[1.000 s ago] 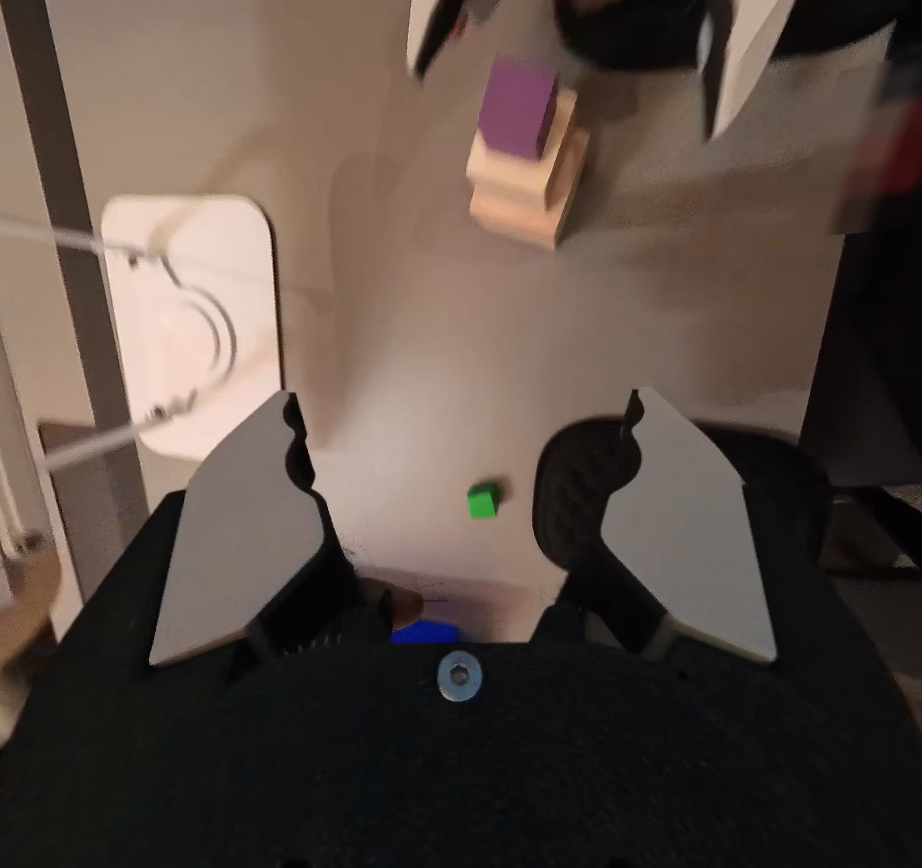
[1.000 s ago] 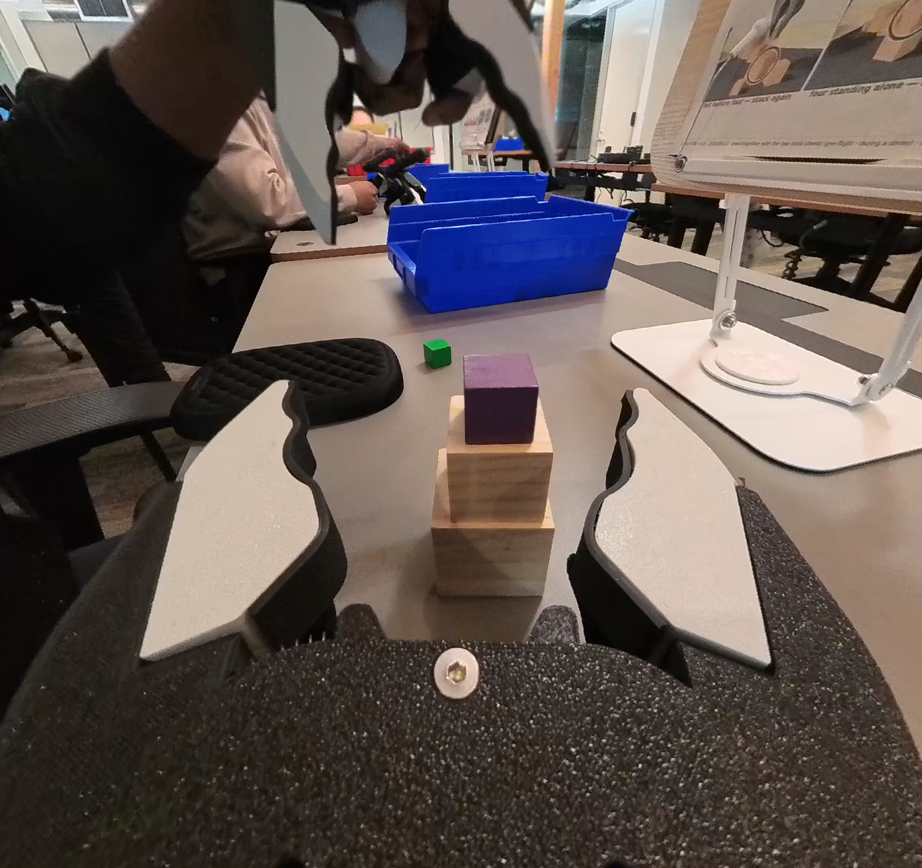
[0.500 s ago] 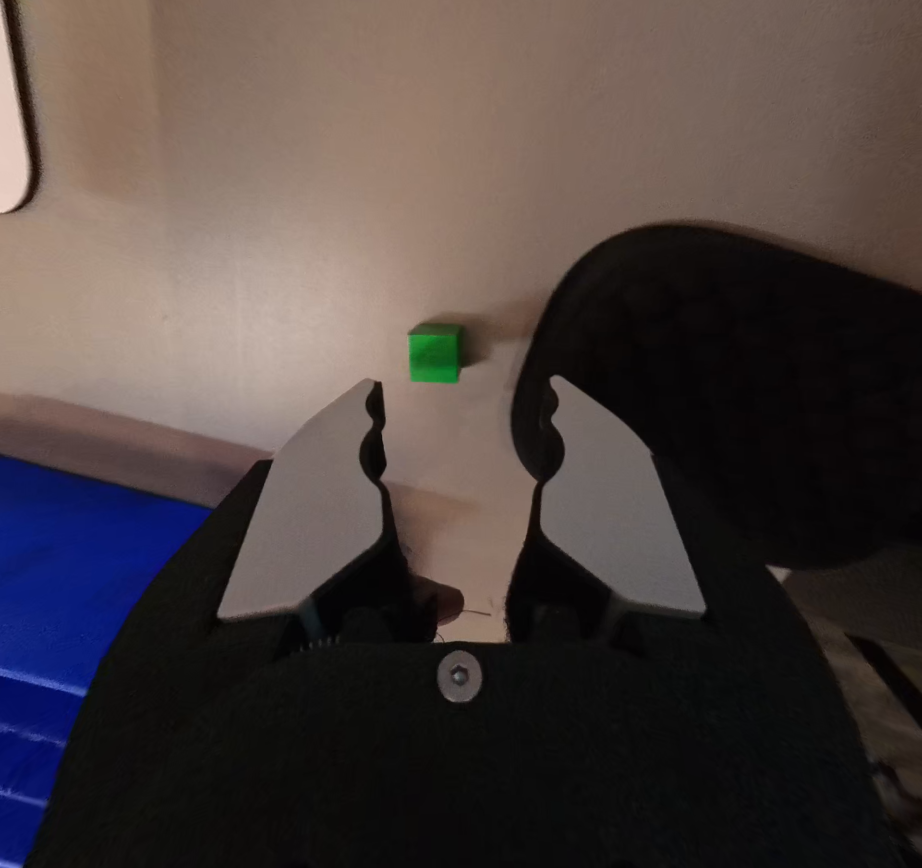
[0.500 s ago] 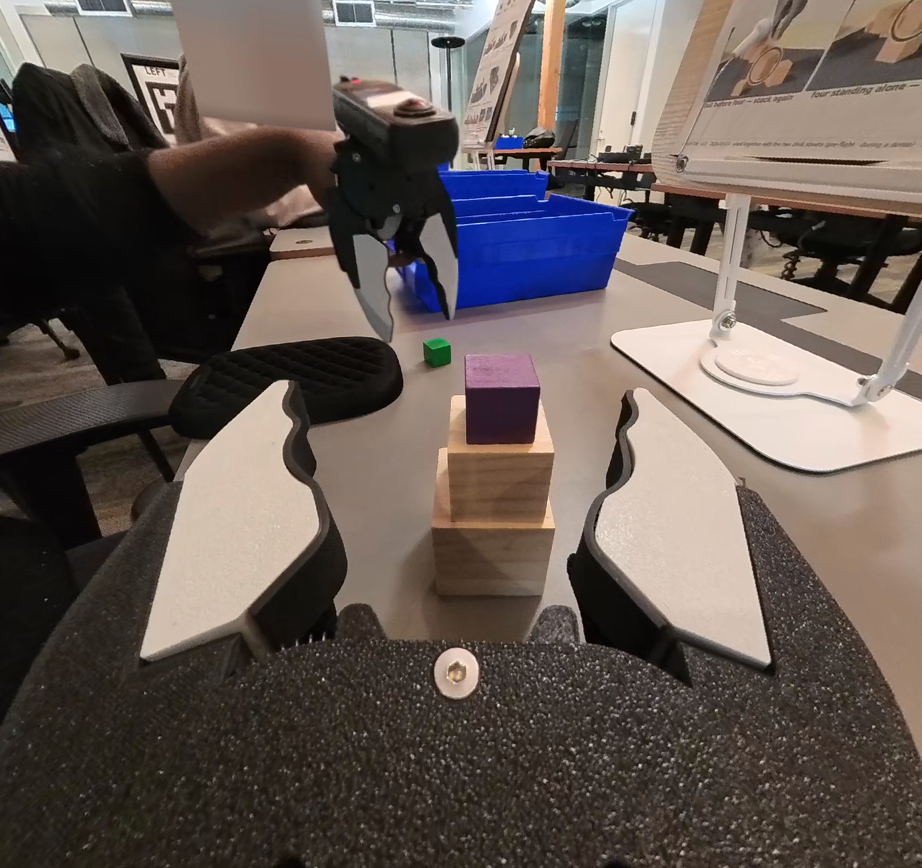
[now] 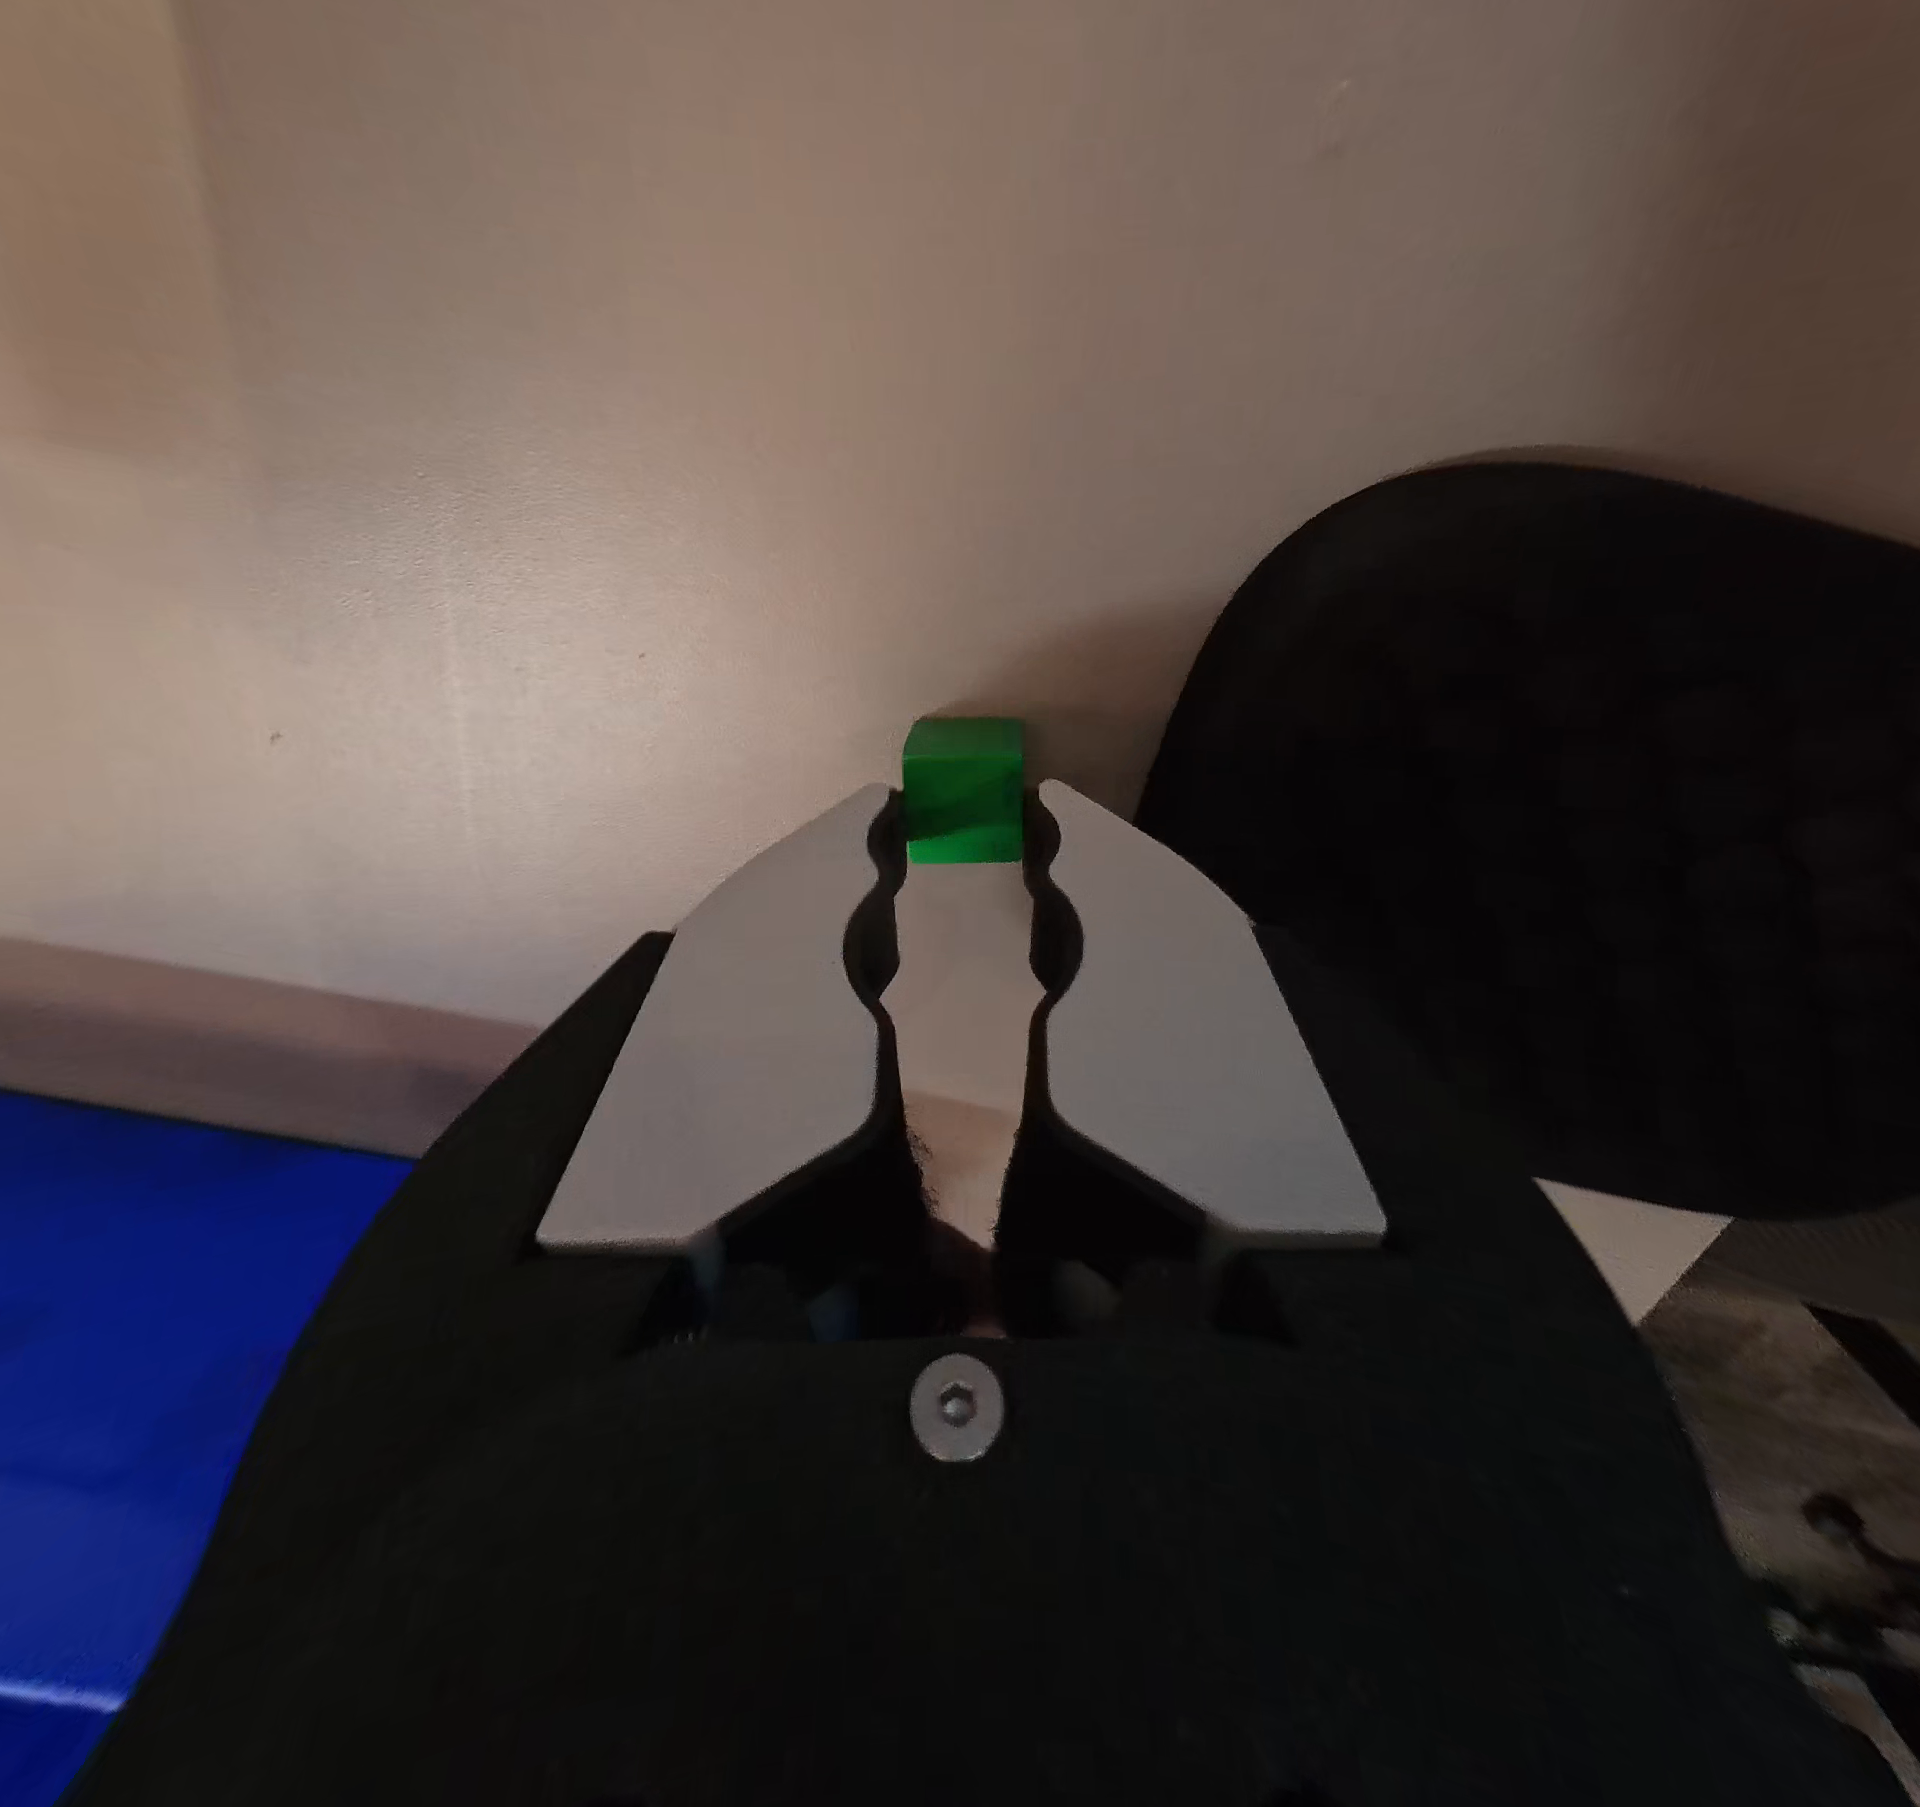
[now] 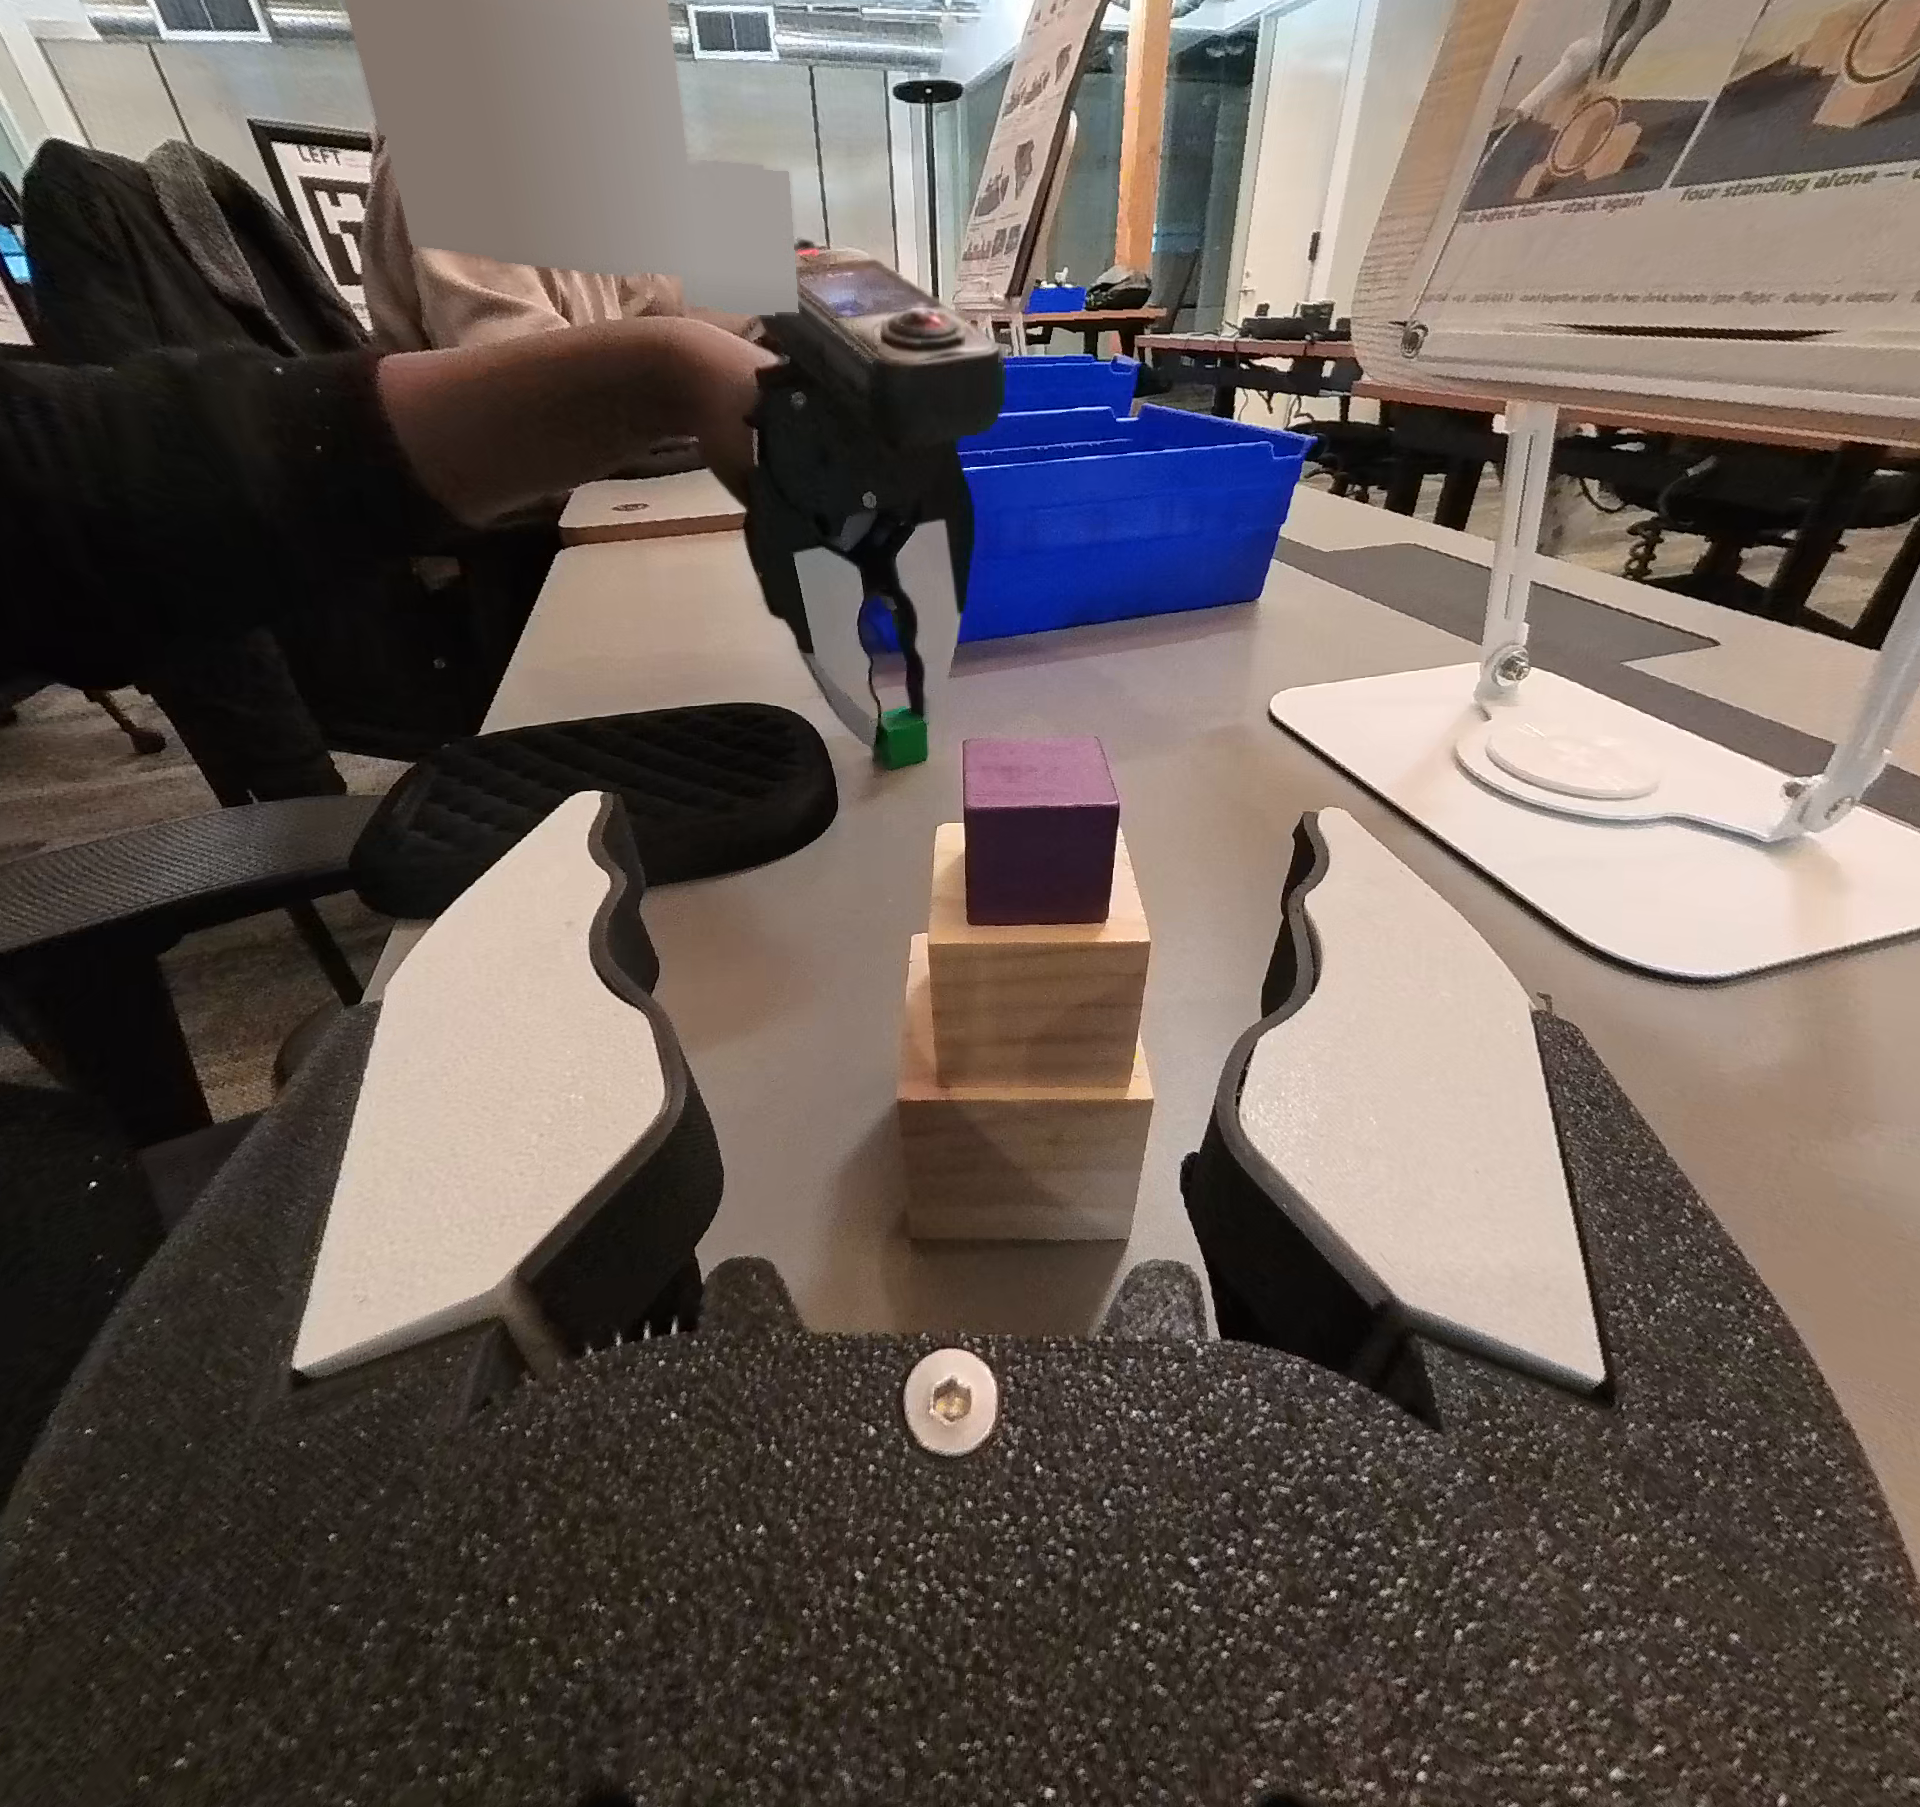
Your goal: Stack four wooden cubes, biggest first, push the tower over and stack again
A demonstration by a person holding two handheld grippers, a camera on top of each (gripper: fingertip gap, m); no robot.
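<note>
My left gripper (image 5: pixel 961 807) has its two fingertips closed on the sides of a small green cube (image 5: pixel 961 793), which rests on the grey table (image 5: pixel 727 407). The right wrist view shows the same: the left gripper (image 6: pixel 894 708) points down, its tips on the green cube (image 6: pixel 900 741). My right gripper (image 6: pixel 954 812) is open wide and holds nothing. Just ahead of its fingers stands a stack with a purple cube (image 6: pixel 1039 827) on a smaller wooden block (image 6: pixel 1039 1009) on a larger wooden block (image 6: pixel 1023 1160).
A black chair armrest (image 6: pixel 603 791) overlaps the table's left edge, close to the green cube; it also shows in the left wrist view (image 5: pixel 1558 822). Blue bins (image 6: pixel 1122 531) stand behind. A white stand base (image 6: pixel 1610 822) carrying a tilted board is at the right. My hands' fingertips stand some 25 cm from each other.
My left gripper came down from above the stack to the green cube, and its jaws narrowed from wide open onto the cube. The right gripper and the stack have not moved.
</note>
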